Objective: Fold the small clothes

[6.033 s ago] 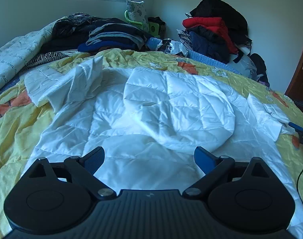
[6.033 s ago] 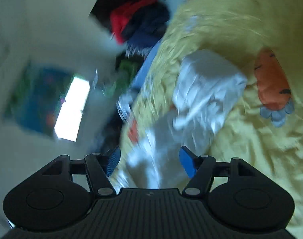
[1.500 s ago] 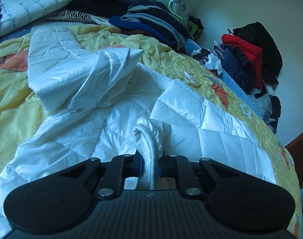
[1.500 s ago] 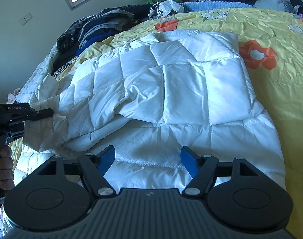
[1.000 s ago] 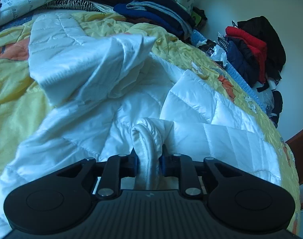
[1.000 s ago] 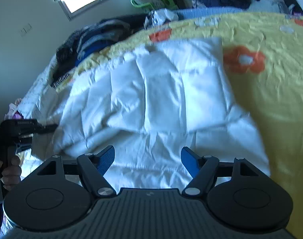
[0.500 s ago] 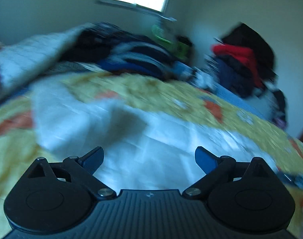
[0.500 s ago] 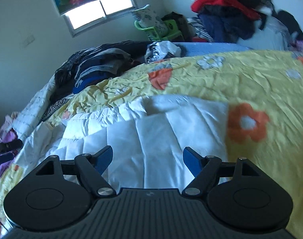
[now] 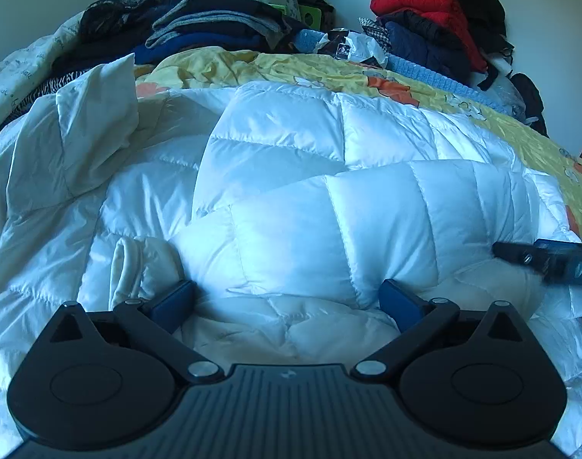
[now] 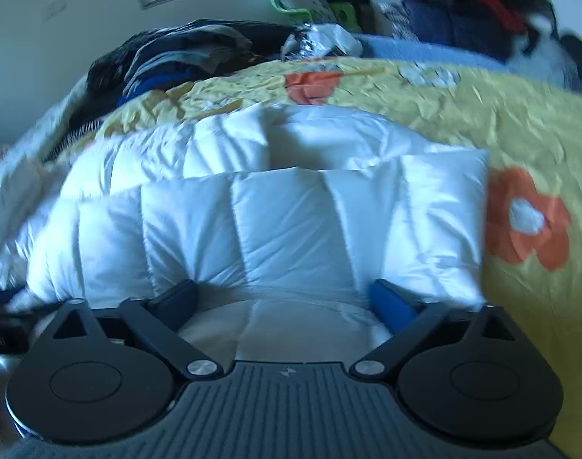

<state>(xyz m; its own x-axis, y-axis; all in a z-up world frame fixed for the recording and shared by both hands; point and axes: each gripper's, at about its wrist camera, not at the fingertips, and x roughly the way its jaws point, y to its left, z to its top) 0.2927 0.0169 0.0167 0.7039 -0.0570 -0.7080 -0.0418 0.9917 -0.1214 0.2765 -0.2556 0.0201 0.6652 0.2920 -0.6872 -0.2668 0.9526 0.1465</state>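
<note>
Bedding is filling both of my views, and I am going across it from the left. On that side in my left view a pale printed quilt [image 9: 11,76] is sloping down the bed's edge, and beside it one sleeve [image 9: 80,141] of the white puffer jacket [image 9: 310,199] is lying bunched and turned back over itself. The jacket, the thing I am folding, is lying spread across the yellow flowered bedspread [image 9: 252,65], with a padded flap doubled over its middle. A ribbed cuff [image 9: 130,267] is resting on the jacket just left of my left gripper [image 9: 287,300], touching nothing of mine. I am holding that gripper low over the near hem with its jaws wide apart and nothing between them. Behind the jacket a stack of dark folded clothes [image 9: 199,19] is sitting at the far side of the bed, and further right a heap with a red coat [image 9: 424,7] is leaning against the wall. At the right edge of that view my right gripper [image 9: 547,260] is showing beside the jacket's side. In my right view, somewhat blurred, that gripper [image 10: 287,302] is also hovering with jaws spread wide and empty over the folded jacket [image 10: 283,222], whose right edge is lying next to an orange flower [image 10: 528,218] on the bedspread [image 10: 501,114].
</note>
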